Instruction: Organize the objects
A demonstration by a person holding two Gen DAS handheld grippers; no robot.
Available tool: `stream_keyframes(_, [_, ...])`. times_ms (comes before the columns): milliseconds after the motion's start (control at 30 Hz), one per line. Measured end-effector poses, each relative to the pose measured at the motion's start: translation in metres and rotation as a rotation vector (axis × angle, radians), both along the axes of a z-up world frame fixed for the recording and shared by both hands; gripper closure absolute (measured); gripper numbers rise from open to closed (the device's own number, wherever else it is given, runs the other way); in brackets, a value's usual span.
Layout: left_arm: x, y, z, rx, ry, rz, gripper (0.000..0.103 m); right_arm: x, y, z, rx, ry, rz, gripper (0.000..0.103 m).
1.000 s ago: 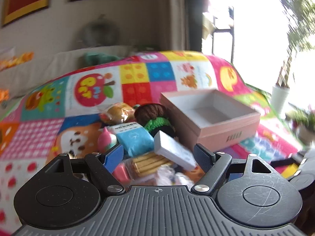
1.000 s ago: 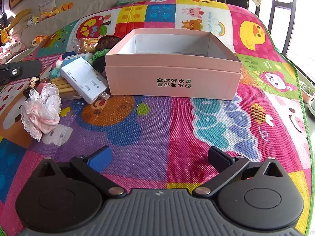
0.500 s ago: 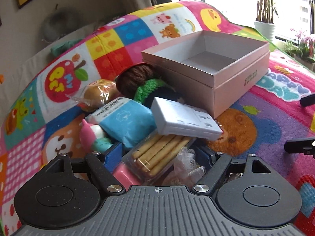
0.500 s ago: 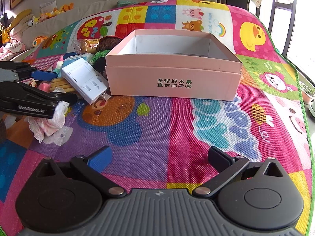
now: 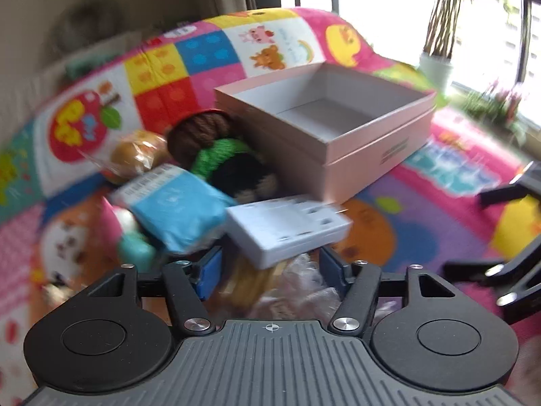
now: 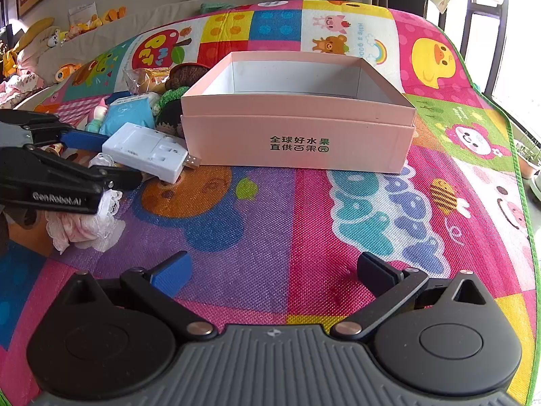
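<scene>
Our left gripper [image 5: 268, 267] hangs with fingers spread over the pile left of the pink box [image 6: 297, 128], straddling a biscuit pack [image 5: 250, 280] without gripping it. The white adapter [image 6: 147, 150] lies just beyond, near the box's left corner. Our right gripper [image 6: 272, 270] hovers released above the play mat [image 6: 270, 220].

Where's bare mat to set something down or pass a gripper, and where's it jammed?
Free: the mat between the pink box and the right gripper, and right of the box toward the mat's green edge. The box is empty inside. Crowded: left of the box, white adapter, blue packet, lace bundle, left gripper over them.
</scene>
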State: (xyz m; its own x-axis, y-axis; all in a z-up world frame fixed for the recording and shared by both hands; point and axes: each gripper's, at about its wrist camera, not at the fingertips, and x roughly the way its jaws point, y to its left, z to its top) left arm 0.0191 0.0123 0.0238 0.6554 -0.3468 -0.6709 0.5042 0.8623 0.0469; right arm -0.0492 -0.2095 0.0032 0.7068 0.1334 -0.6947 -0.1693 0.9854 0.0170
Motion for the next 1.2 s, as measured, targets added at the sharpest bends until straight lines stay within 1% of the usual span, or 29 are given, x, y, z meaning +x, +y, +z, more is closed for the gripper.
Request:
stream_keyframes(33, [-0.001, 0.002, 0.002, -0.034, 0.026, -0.021, 0.036, 0.000, 0.000, 0.000, 0.000, 0.000, 0.000, 0.000])
stream_keyframes(67, [-0.005, 0.003, 0.003, -0.048, 0.049, -0.052, 0.036, 0.000, 0.000, 0.000, 0.000, 0.000, 0.000, 0.000])
stream_keyframes(100, [-0.011, 0.001, 0.004, -0.046, 0.064, -0.083, 0.036, 0.000, 0.000, 0.000, 0.000, 0.000, 0.000, 0.000])
stream_keyframes(167, [-0.028, -0.003, 0.006, -0.025, 0.072, -0.133, 0.036, 0.000, 0.000, 0.000, 0.000, 0.000, 0.000, 0.000])
stream_keyframes(200, [-0.037, -0.003, 0.008, -0.028, 0.071, -0.147, 0.036, 0.000, 0.000, 0.000, 0.000, 0.000, 0.000, 0.000])
stream_keyframes(267, [-0.049, 0.002, 0.013, -0.071, 0.072, -0.147, 0.036, 0.000, 0.000, 0.000, 0.000, 0.000, 0.000, 0.000])
stream_keyframes(333, [-0.057, 0.015, 0.023, -0.152, 0.060, -0.106, 0.036, 0.000, 0.000, 0.000, 0.000, 0.000, 0.000, 0.000])
stream_keyframes(400, [-0.059, 0.030, 0.034, -0.229, 0.036, -0.013, 0.036, 0.000, 0.000, 0.000, 0.000, 0.000, 0.000, 0.000])
stream_keyframes(433, [-0.059, 0.038, 0.038, -0.246, 0.017, 0.046, 0.036, 0.000, 0.000, 0.000, 0.001, 0.000, 0.001, 0.000])
stream_keyframes(500, [-0.057, 0.049, 0.045, -0.221, -0.042, 0.170, 0.036, -0.001, -0.002, 0.003, 0.019, 0.001, 0.022, 0.000])
stream_keyframes(567, [-0.057, 0.059, 0.051, -0.198, -0.089, 0.254, 0.036, -0.009, -0.007, 0.014, 0.120, -0.021, 0.125, 0.000])
stream_keyframes(600, [-0.056, 0.064, 0.054, -0.203, -0.099, 0.281, 0.036, -0.015, -0.007, 0.022, 0.165, -0.038, 0.181, 0.000])
stream_keyframes(667, [-0.057, 0.070, 0.058, -0.232, -0.107, 0.319, 0.036, -0.027, 0.002, 0.039, 0.195, -0.077, 0.299, 0.000])
stream_keyframes(733, [-0.056, 0.068, 0.058, -0.253, -0.103, 0.321, 0.036, -0.034, 0.021, 0.047, 0.179, -0.093, 0.396, 0.000])
stream_keyframes(800, [-0.057, 0.056, 0.054, -0.248, -0.090, 0.283, 0.036, -0.035, 0.044, 0.043, 0.127, -0.068, 0.457, 0.000])
stream_keyframes(833, [-0.059, 0.048, 0.052, -0.234, -0.083, 0.257, 0.036, -0.035, 0.055, 0.039, 0.075, -0.065, 0.467, 0.000])
stream_keyframes(867, [-0.063, 0.041, 0.049, -0.213, -0.081, 0.227, 0.036, -0.037, 0.062, 0.034, 0.006, -0.079, 0.457, 0.000])
stream_keyframes(900, [-0.067, 0.034, 0.044, -0.189, -0.080, 0.195, 0.036, -0.039, 0.066, 0.030, -0.067, -0.108, 0.433, 0.003])
stream_keyframes(933, [-0.071, 0.026, 0.040, -0.165, -0.076, 0.161, 0.036, -0.039, 0.064, 0.028, -0.132, -0.144, 0.392, 0.004])
stream_keyframes(1000, [-0.075, 0.007, 0.028, -0.117, -0.052, 0.109, 0.036, -0.034, 0.049, 0.028, -0.236, -0.201, 0.256, 0.004])
stream_keyframes(1033, [-0.076, -0.003, 0.022, -0.097, -0.044, 0.086, 0.036, -0.030, 0.039, 0.030, -0.254, -0.211, 0.189, 0.004])
stream_keyframes(1067, [-0.076, -0.012, 0.015, -0.076, -0.041, 0.067, 0.036, -0.024, 0.026, 0.033, -0.246, -0.205, 0.131, 0.004])
stream_keyframes(1100, [-0.075, -0.021, 0.010, -0.052, -0.041, 0.064, 0.036, -0.018, 0.012, 0.035, -0.213, -0.187, 0.090, 0.004])
stream_keyframes(1200, [-0.065, -0.036, -0.005, 0.010, -0.032, 0.085, 0.036, -0.012, -0.024, 0.041, -0.071, -0.132, 0.044, 0.004])
